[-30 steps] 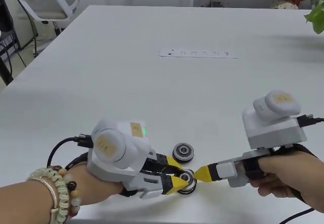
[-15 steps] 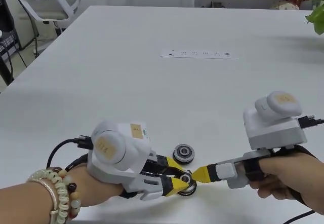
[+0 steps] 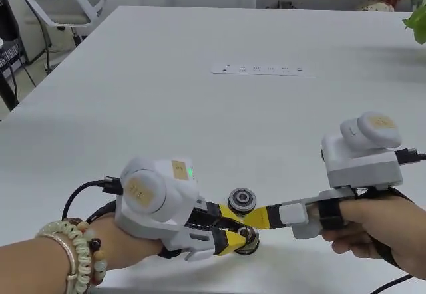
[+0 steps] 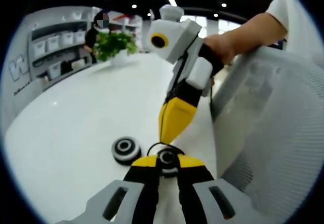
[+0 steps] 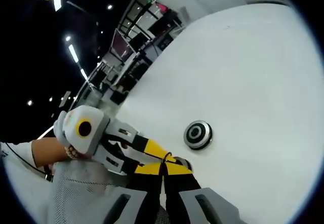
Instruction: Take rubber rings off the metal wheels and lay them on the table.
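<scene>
My left gripper (image 3: 238, 231) lies low on the white table, shut on a small metal wheel (image 3: 248, 236). In the left gripper view the wheel (image 4: 167, 156) sits between the yellow jaws. A thin black rubber ring (image 4: 163, 146) loops up off the wheel, and the yellow tips of my right gripper (image 4: 174, 121) pinch it. In the head view the right gripper (image 3: 253, 218) comes in from the right, shut, its tips just above the held wheel. A second wheel (image 3: 241, 199) with its black ring on lies flat just beyond; it is also in the right gripper view (image 5: 198, 134).
A white power strip (image 3: 262, 70) lies farther back on the table (image 3: 200, 108). An office chair (image 3: 63, 1) stands past the far left corner, and plant leaves (image 3: 418, 14) reach in at the far right. A black cable (image 3: 83, 191) trails from the left gripper.
The right gripper's tips have shifted up and slightly left, from beside the held wheel to just above it. The left gripper and the second wheel have stayed put.
</scene>
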Demonstrator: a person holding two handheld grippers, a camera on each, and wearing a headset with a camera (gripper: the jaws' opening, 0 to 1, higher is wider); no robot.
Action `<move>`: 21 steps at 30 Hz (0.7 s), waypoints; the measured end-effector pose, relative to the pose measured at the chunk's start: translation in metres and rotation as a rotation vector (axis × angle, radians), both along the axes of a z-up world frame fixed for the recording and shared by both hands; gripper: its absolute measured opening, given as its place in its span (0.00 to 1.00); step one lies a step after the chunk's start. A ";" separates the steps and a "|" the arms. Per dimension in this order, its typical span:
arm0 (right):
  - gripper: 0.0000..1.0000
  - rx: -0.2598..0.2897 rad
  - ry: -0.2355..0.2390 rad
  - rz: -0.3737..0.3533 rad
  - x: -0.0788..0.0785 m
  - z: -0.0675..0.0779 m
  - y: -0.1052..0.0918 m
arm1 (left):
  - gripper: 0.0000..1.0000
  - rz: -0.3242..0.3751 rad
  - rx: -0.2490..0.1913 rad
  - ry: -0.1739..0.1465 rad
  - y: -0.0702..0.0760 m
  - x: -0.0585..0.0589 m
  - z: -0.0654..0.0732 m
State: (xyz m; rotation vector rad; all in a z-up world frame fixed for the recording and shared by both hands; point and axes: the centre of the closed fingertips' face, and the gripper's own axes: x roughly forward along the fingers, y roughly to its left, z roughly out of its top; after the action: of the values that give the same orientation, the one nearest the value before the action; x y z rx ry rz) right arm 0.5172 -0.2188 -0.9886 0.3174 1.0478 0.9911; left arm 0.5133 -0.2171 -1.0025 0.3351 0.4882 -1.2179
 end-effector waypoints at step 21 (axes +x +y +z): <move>0.00 -0.069 -0.029 0.016 0.003 -0.010 -0.003 | 0.32 -0.039 0.008 0.033 -0.004 -0.009 0.020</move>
State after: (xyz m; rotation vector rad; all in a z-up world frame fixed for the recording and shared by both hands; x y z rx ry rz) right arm 0.5198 -0.2217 -0.9988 0.2377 1.0576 0.9690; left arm 0.5048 -0.2211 -0.9824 0.3326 0.5174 -1.2613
